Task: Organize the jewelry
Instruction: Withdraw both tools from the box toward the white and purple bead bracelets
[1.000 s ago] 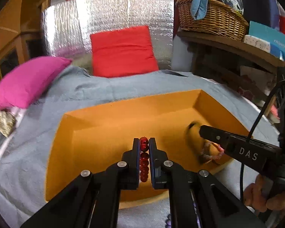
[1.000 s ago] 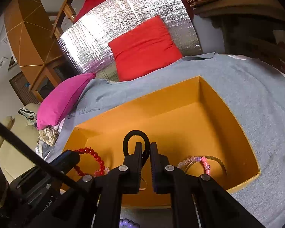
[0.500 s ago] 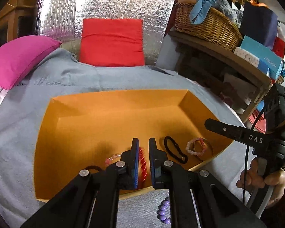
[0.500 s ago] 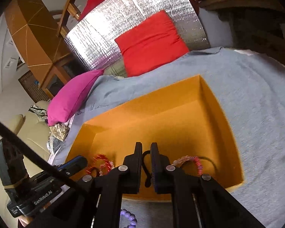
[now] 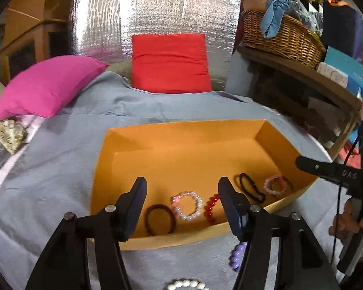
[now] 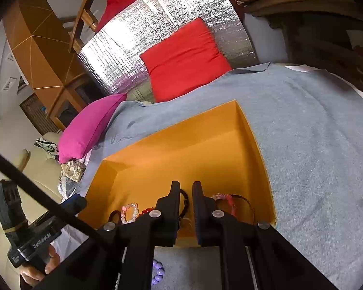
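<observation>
Your left gripper (image 5: 182, 193) is hanging over the near wall of the orange box (image 5: 181, 238), its jaws having just been opening and now standing wide with nothing pinched between them. On the box floor between those fingers, a dark maroon hair tie (image 5: 160, 218) is lying at the left, a pale pink-and-clear bead bracelet (image 5: 186, 205) is sitting just beside it, and the red bead bracelet (image 5: 210, 207) is resting against the inner side of the right finger, partly hidden by it. Further right along the same near wall, a black elastic loop (image 5: 249, 187) is lying next to a small pink bead bracelet (image 5: 274, 184). Outside the box, on the grey cloth (image 5: 60, 149), a purple bead bracelet (image 5: 236, 256) is peeking from behind the right finger, and a white bead bracelet (image 5: 185, 285) is showing at the bottom edge.

Your right gripper (image 6: 186, 193) is hovering at the same near wall, jaws having just been parting and now standing a narrow gap apart, holding nothing; the black loop is lying on the box floor just beyond its left finger. Behind the box, a magenta pillow (image 5: 48, 84) and a red cushion (image 5: 169, 62) are leaning against a silver foil panel (image 5: 157, 12)
</observation>
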Available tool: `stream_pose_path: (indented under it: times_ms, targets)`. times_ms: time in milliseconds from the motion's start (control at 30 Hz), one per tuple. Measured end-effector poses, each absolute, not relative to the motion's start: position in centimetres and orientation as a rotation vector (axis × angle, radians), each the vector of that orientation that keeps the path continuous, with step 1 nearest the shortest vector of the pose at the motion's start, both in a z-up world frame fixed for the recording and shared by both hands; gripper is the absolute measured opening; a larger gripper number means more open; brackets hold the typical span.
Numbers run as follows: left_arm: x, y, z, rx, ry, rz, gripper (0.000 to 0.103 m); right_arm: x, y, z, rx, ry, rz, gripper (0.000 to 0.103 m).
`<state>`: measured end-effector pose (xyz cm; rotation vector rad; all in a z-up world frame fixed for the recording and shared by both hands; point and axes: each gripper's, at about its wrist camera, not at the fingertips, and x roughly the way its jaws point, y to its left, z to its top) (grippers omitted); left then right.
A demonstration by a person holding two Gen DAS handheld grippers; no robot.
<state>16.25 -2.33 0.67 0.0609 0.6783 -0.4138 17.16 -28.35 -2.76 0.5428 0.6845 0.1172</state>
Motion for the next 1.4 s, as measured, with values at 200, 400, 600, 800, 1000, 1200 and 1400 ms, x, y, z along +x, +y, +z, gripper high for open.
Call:
stream_pose_path:
  times_ms: [200, 400, 600, 800, 1000, 1200, 1400]
  targets:
    - [13.9, -1.8, 0.6, 0.143, 0.671, -0.311, 0.069, 16.0, -27.0, -2.1, 0.537, 0.677, 0.151, 0.021]
    - [11.8, -1.4, 0.5, 0.191, 0.681, -0.242, 0.072, 14.3, -24.9, -1.4, 0.5, 0.686, 0.189, 0.021]
    - [10.3, -1.0, 0.2, 0.215, 0.685, -0.225, 0.072, 12.2, -23.0, -0.9, 0.443, 0.691, 0.208, 0.039]
    - [9.3, -0.8, -0.1, 0.219, 0.696, -0.221, 0.072, 10.8, -22.3, -1.1, 0.435, 0.704, 0.206, 0.045]
    - [8.5, -0.5, -0.7, 0.224, 0.719, -0.218, 0.073, 9.6, -22.4, -1.8, 0.461, 0.749, 0.164, 0.06]
    - [7.8, -0.1, -1.5, 0.249, 0.742, -0.204, 0.073, 9.7, -22.7, -3.8, 0.498, 0.855, 0.103, 0.062]
    - [7.8, 0.4, -1.9, 0.261, 0.757, -0.194, 0.073, 10.1, -22.8, -4.8, 0.515, 0.898, 0.095, 0.062]
